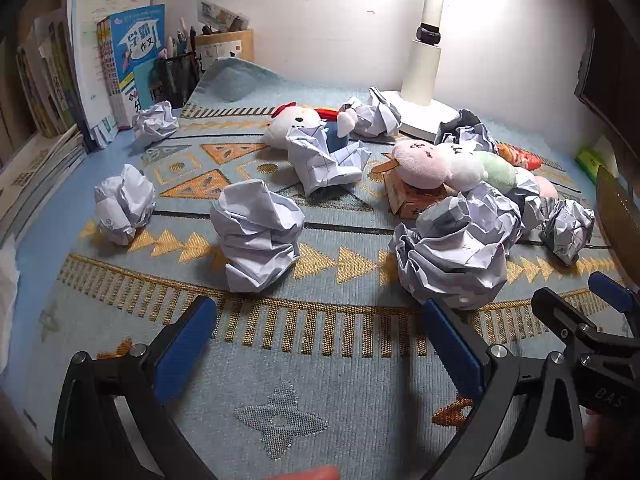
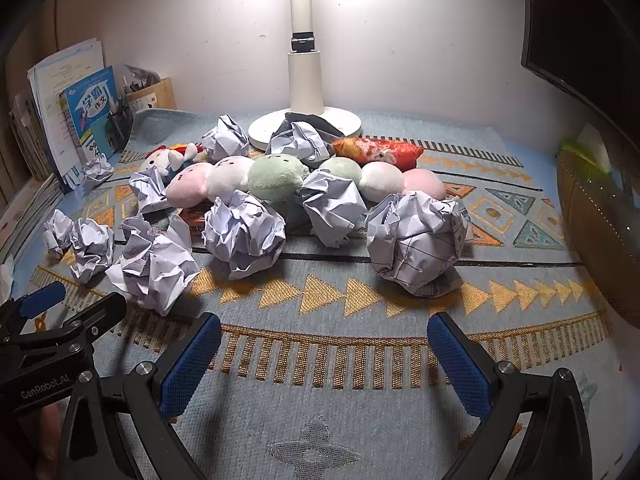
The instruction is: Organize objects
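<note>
**Cluttered worktop, both claws empty**

Risks: crumpled paper balls (image 2: 416, 240) are light and springy, so a closing pad could flick one toward the worktop's edge. The dumpling-string plush (image 2: 276, 176) lies half under paper, and lifting it may drag neighbours or the small box (image 1: 416, 200) beneath. The lamp base (image 2: 304, 124) crowds the rear edge.

Left claw (image 1: 316, 344): jaws spread wide, holding nothing, over bare mat (image 1: 280, 360) near the front edge.

Right claw (image 2: 324, 360): likewise wide and empty, touching nothing.
</note>
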The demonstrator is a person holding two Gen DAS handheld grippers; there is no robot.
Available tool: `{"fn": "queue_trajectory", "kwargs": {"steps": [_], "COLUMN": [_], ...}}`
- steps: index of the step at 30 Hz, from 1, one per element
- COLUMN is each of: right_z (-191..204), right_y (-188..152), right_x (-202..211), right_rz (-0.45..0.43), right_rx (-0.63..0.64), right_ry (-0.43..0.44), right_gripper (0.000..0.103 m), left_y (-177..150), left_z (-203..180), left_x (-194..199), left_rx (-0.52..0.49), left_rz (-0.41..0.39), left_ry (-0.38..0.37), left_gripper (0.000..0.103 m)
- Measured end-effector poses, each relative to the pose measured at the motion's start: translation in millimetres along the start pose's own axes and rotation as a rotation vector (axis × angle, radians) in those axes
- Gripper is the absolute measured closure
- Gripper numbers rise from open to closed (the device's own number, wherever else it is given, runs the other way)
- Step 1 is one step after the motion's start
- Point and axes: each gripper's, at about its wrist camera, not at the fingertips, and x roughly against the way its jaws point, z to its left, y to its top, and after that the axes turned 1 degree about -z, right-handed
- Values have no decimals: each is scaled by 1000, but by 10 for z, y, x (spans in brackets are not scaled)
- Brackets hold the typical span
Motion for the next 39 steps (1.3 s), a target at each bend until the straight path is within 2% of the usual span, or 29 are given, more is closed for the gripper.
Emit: {"fn": "queue_trajectory", "kwargs": {"steps": [6, 10, 14, 17, 22, 25, 28, 31, 34, 36, 39], "right_z": [-5, -7, -9, -12, -12, -17, 20, 215, 513, 655, 816], "right_y": [5, -6, 2, 9, 11, 17, 16, 56, 126, 154, 173], "right_x": [-3, 1, 4, 1, 15, 105, 277, 380, 316, 216, 45], "right_rz": [2, 4, 2, 2, -1, -43, -104, -107, -72, -41, 13], "right_rx": [-1, -3, -3, -2, -2, -4, -5, -12, 7, -2, -8], "right_ry": [1, 4, 8, 11, 10, -22, -3, 82, 112, 123, 132], "right_gripper": [0, 0, 0, 0, 0, 0, 0, 0, 2, 11, 14], "left_y": [1, 1, -12, -41, -75, -83, -82, -55, 92, 203, 319], "left_z": [22, 80, 116, -6, 23, 30, 71, 295, 578, 773, 1055], "left_x": [-35, -132, -130, -166, -124, -107, -72, 136, 320, 344, 257], "left_rx": [12, 35, 58, -17, 3, -15, -42, 5, 14, 38, 96], "left_rz": [24, 98, 100, 126, 111, 126, 152, 61, -27, -55, -60], "left_ry": [1, -15, -13, 47, 41, 33, 4, 24, 49, 61, 82], "left_gripper": [1, 1, 1, 0, 0, 0, 1, 1, 1, 1, 1]}}
